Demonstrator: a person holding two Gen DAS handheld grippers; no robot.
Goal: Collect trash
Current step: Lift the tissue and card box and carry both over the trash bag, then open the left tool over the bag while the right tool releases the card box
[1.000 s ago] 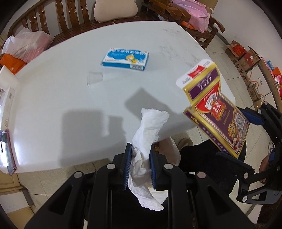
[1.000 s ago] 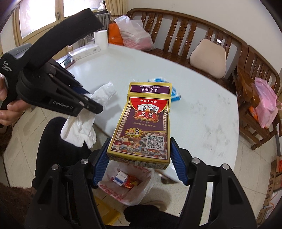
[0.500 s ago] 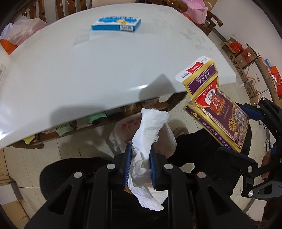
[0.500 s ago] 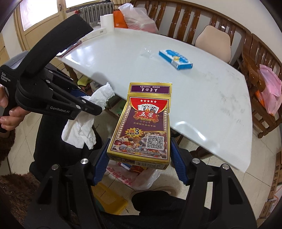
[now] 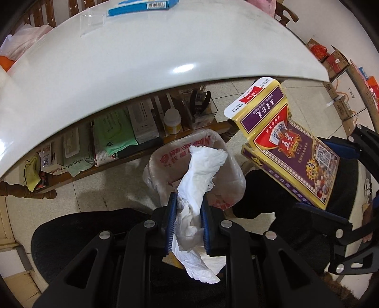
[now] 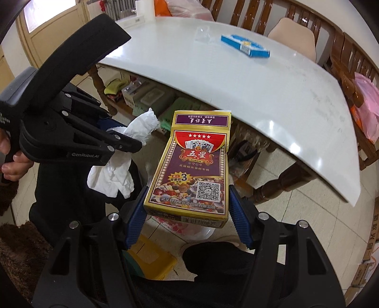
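Your crumpled tissue (image 5: 201, 170) covers most of the mouth of the bin bag (image 5: 233, 175), so you cannot tell what lies inside it. In the right wrist view the card box (image 6: 193, 173) hides nearly all of that bag, leaving only a strip below its bottom edge. The blue box (image 5: 142, 4) on the surface (image 5: 146, 54) is cut off by the top edge of the left wrist view. Your left hand (image 6: 9, 161) is cropped at the frame's left edge. Labels on the shelf (image 5: 78, 175) under the surface are mostly too small to read.
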